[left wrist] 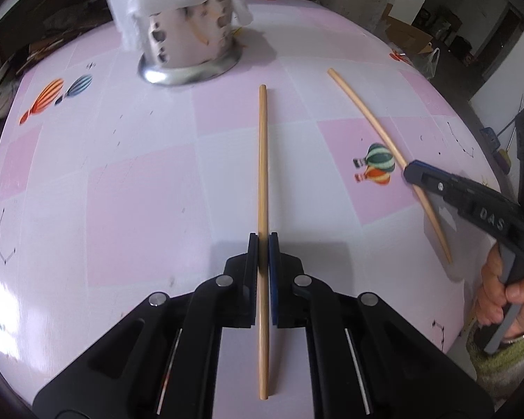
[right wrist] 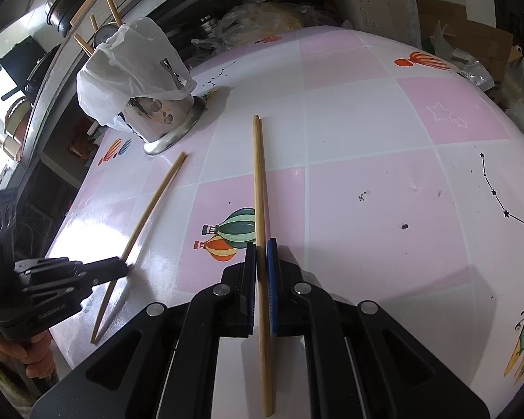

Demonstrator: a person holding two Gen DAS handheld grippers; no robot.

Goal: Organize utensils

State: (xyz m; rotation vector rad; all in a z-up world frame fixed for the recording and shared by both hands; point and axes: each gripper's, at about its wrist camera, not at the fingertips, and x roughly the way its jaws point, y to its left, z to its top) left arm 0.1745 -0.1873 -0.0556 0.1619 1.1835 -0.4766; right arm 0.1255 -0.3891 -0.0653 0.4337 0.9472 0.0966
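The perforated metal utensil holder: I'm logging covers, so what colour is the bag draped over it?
White plastic bag, clearest in the right wrist view.

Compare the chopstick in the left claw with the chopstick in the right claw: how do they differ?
The left chopstick is clamped in the left claw, the right chopstick in the right claw. The left chopstick's far tip ends near the metal holder; the right chopstick's ends farther from it. Both are pale wood, gripped partway along.
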